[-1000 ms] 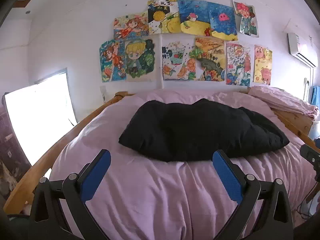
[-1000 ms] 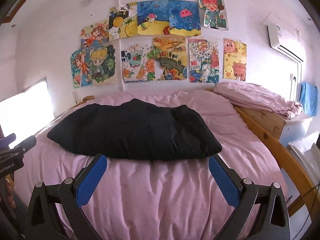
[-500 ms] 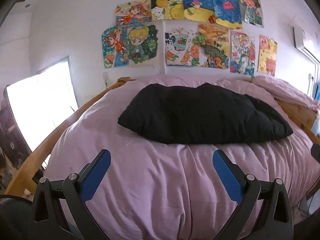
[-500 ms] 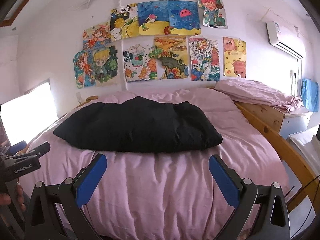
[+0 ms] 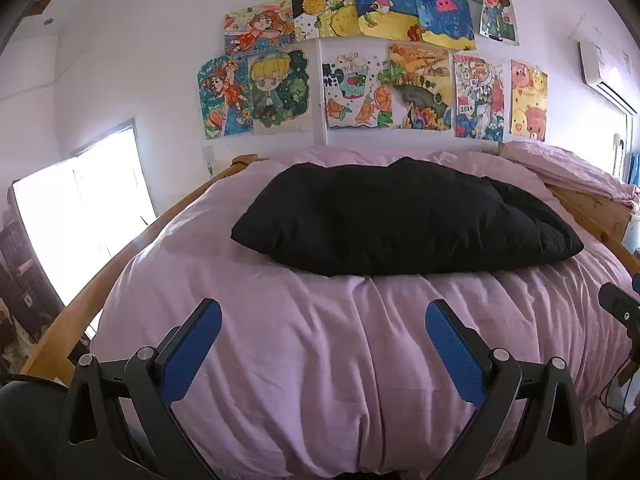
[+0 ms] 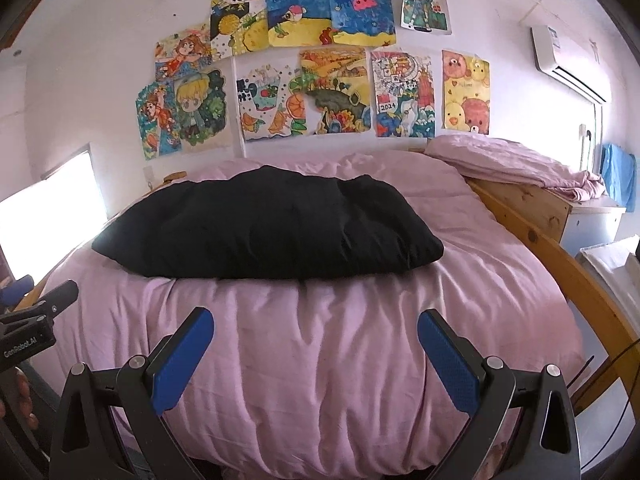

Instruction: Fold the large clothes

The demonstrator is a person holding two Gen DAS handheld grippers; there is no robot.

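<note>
You had both the left tongs [image 5: 323, 343] and right tongs [image 6: 316, 346] spread wide and empty, and that puffy black jacket [image 6: 264, 226] on the bed [image 6: 320, 360] looked soft, light and slippery, so I'd pinch its near hem corners.

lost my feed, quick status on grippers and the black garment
Left gripper open, empty. Right gripper open, empty. Black garment lies bunched on the pink duvet, untouched. Nothing between fingers and garment.

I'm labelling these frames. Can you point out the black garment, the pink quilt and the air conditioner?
black garment [image 6: 272, 228], right wrist view, middle of its top.
pink quilt [image 5: 320, 360], left wrist view, bare front part.
air conditioner [image 6: 568, 64], right wrist view, its white casing.
</note>
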